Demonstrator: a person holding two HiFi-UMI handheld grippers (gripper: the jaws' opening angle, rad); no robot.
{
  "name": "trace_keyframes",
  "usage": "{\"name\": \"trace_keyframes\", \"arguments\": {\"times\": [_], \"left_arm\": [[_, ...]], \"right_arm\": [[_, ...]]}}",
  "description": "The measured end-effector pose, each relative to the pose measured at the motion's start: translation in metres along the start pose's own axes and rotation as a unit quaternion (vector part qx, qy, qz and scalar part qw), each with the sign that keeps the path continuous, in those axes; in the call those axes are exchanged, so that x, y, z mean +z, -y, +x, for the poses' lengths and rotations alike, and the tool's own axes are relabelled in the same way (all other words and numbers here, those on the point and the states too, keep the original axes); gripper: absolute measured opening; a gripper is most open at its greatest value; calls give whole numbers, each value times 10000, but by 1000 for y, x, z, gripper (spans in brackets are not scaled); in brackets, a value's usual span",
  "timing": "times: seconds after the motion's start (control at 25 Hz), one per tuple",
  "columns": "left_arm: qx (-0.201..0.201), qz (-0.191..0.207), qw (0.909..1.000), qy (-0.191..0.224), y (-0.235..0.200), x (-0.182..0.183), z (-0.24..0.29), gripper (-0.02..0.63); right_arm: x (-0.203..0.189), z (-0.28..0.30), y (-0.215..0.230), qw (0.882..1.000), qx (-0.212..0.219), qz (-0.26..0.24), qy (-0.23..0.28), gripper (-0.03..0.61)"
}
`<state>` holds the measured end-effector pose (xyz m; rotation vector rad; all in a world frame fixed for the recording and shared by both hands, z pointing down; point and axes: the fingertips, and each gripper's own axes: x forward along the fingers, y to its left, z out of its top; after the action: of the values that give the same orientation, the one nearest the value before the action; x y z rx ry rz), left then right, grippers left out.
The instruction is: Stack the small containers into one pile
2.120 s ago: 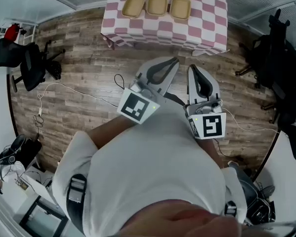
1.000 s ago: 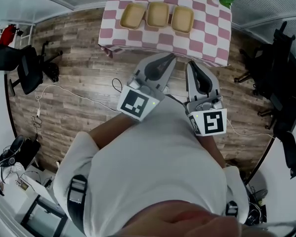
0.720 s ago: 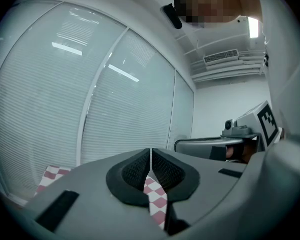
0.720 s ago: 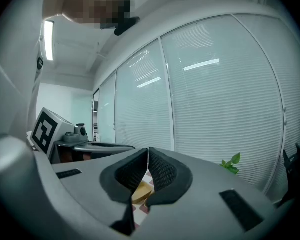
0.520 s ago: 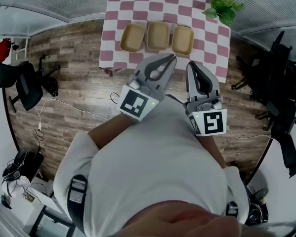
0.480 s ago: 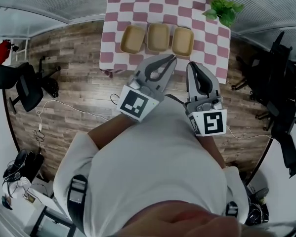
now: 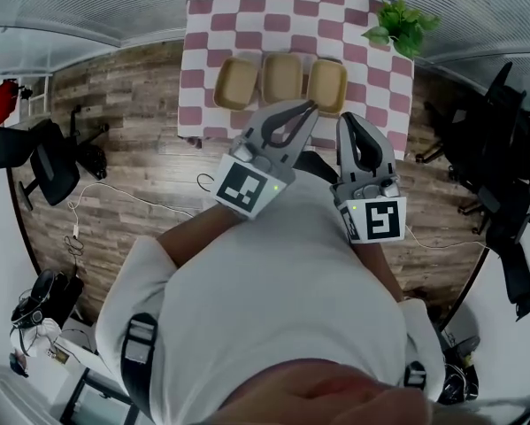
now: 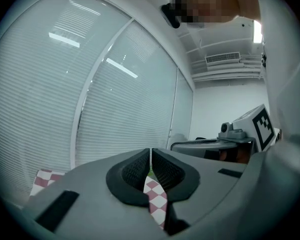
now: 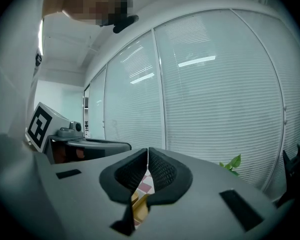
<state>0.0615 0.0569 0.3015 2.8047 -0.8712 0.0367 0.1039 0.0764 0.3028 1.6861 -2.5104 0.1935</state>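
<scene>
Three tan containers sit unstacked in a row at the upper centre of the head view: the left container, the middle container and the right container, side by side, none inside another. They rest near the lower edge of a pink-and-white checkered table. Just below them in the frame, the left gripper points up toward the middle and right containers, and the right gripper is just beside it, below the right container. Each gripper's own view shows its jaws pressed together with nothing between them. A green plant is at the table's upper right corner. Around the table lies wooden floor, with a cable at the left, a black chair at the left edge and a second black chair at the right edge
</scene>
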Motion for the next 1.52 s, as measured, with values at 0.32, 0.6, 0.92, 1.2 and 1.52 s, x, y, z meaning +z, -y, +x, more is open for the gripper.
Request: {"name": "trace_keyframes", "arguments": {"times": [0.32,0.6,0.92,1.2,1.52], "left_arm": [[301,91,9993,-207,-8,0,26,41],[297,-7,9987,-411,-5,-12,41,41],[246,-225,9964,-783,-1,-46,45,41],[342,-226,9929,-1114,-10,-78,52,43],[601,-547,9782,-1909,-47,-190,71,43]], "right_arm": [[1,11,29,9999,132,-35,-68,32],[-12,11,46,9996,109,104,-240,32],[-37,9,49,9983,132,321,-477,32],[-63,16,57,9975,142,355,-596,34],[-148,36,84,9931,-42,251,-1141,35]]}}
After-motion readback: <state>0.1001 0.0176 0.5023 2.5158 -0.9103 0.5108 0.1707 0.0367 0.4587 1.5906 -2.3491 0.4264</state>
